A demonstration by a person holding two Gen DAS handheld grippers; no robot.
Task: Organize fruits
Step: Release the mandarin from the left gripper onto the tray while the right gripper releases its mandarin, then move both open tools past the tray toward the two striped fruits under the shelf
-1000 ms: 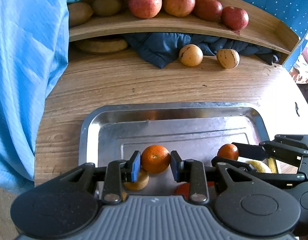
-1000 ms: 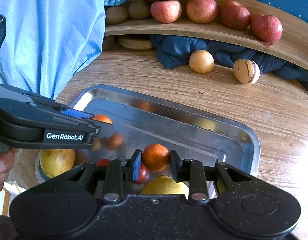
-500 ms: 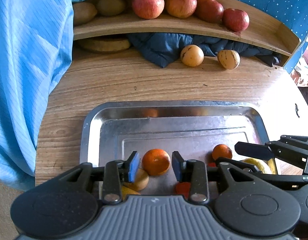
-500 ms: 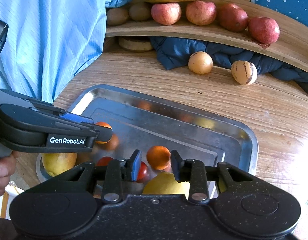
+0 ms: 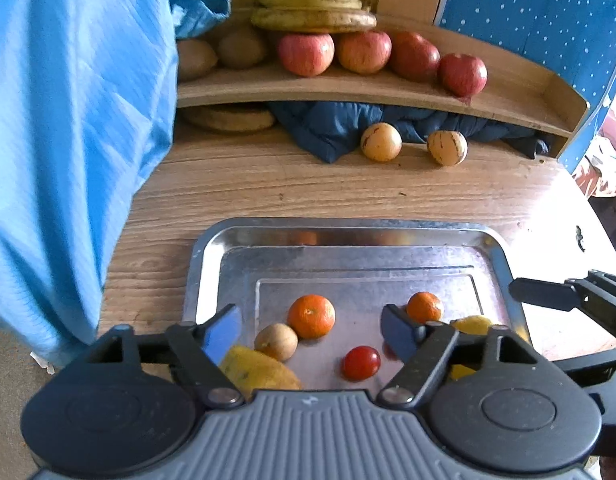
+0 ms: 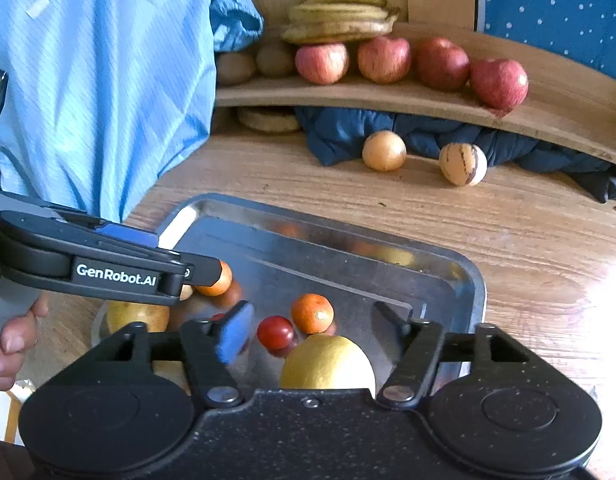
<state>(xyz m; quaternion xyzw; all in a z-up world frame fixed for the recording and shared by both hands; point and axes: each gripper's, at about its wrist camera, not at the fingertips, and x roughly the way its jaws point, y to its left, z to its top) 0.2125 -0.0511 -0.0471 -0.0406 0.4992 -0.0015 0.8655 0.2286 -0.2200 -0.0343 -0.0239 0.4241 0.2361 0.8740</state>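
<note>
In the left wrist view my left gripper (image 5: 309,332) hangs just above a steel tray (image 5: 204,264), its jaws opening. An orange (image 5: 311,316) lies loose on the tray between the pads, untouched. A second orange (image 5: 424,307) rests to its right. In the right wrist view my right gripper (image 6: 313,328) is also opening, over that smaller orange (image 6: 311,313), which sits free on the tray (image 6: 471,292) beside a cherry tomato (image 6: 275,332) and a lemon (image 6: 327,362). Neither gripper holds anything.
A brown round fruit (image 5: 276,342) and a yellow fruit (image 5: 260,372) sit at the tray's near left. A wooden shelf (image 5: 347,88) carries apples, kiwis and bananas. Two striped melons (image 5: 381,142) lie on the table by dark blue cloth. Light blue fabric (image 5: 68,120) hangs at left.
Both grippers went from shut on an orange to wide apart and rose a little. The two oranges now lie on the tray.
</note>
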